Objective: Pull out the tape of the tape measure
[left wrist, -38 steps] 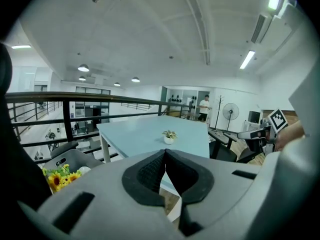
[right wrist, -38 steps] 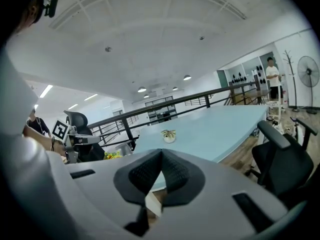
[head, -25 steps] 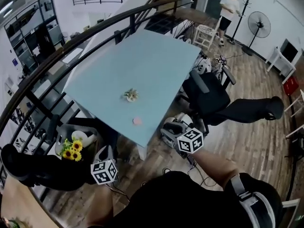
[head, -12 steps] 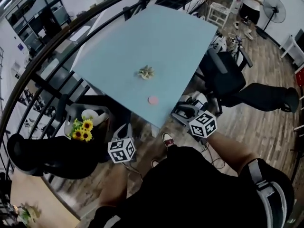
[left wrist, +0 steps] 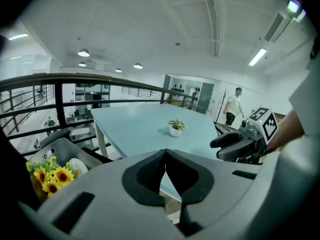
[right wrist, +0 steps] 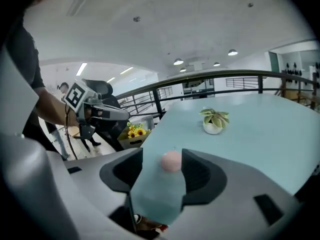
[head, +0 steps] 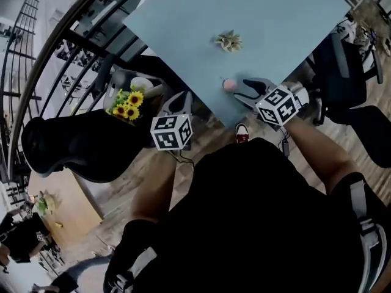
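Grey plastic jaws frame both our gripper views. Our left gripper [left wrist: 165,156] has its ribbed black pads pressed together on nothing and hangs short of the table [head: 263,11]. Our right gripper [right wrist: 161,173] is opening its jaws, aimed at the tape measure [right wrist: 171,161], a small pink round puck lying near the table's near edge. The puck shows in the gap, but the pads do not touch it. We judge this to be the approach, before any grasp. Next we must close squarely on that smooth, rounded case, then find the tape's tip with the left. Beyond, the tabletop is matte pale blue and carries a small potted plant [head: 228,40].
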### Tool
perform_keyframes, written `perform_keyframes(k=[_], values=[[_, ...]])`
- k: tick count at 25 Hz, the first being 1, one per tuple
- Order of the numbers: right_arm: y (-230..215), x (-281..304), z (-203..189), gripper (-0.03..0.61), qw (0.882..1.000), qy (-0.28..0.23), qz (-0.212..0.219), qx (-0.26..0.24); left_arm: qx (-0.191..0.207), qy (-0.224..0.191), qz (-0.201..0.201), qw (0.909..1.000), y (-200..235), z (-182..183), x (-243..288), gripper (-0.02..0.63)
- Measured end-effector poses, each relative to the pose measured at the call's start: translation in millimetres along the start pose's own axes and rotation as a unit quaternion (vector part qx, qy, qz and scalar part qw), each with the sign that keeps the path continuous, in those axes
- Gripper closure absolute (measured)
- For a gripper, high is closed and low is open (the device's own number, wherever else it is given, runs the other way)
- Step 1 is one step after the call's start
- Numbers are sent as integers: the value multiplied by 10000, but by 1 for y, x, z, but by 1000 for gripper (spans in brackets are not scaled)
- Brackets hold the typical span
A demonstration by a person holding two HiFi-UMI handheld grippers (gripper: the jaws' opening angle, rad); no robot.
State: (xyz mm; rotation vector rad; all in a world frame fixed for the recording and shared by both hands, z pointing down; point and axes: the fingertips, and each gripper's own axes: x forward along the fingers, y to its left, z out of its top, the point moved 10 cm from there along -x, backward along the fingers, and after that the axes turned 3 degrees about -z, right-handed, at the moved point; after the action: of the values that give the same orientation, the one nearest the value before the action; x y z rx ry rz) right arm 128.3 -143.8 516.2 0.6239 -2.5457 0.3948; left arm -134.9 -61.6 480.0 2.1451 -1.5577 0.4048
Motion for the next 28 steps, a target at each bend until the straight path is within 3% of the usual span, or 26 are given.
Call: perform_keyframes(k=[6, 11, 17, 20, 22, 24, 28], values=[[-2, 41, 2, 304, 9956, 709, 384, -482, -130, 459, 31, 9989, -27, -14, 6, 604], [-8, 61, -1, 300, 9922, 1044, 352, -578, 288, 819, -349, 9956, -42, -20, 21, 604], [-6, 75, -5, 299, 9888, 1371, 192, -558, 681, 936, -802, 9900, -40, -14, 32, 604], [-6, 77, -8, 311, 9879, 1446, -45, -562, 711, 941, -893, 9890, -29, -14, 36, 604], [-7, 78, -8, 367, 9868, 1503, -170, -582, 708, 902, -926, 9891, -21, -12, 38, 604], [-7, 76, -6, 366, 9865, 1506, -227, -597, 759, 856, -1002, 9884, -17, -10, 42, 604], [-13, 62, 9, 367, 9923, 1112, -259, -487, 847, 752, -1381, 9839, -14, 2, 51, 604]])
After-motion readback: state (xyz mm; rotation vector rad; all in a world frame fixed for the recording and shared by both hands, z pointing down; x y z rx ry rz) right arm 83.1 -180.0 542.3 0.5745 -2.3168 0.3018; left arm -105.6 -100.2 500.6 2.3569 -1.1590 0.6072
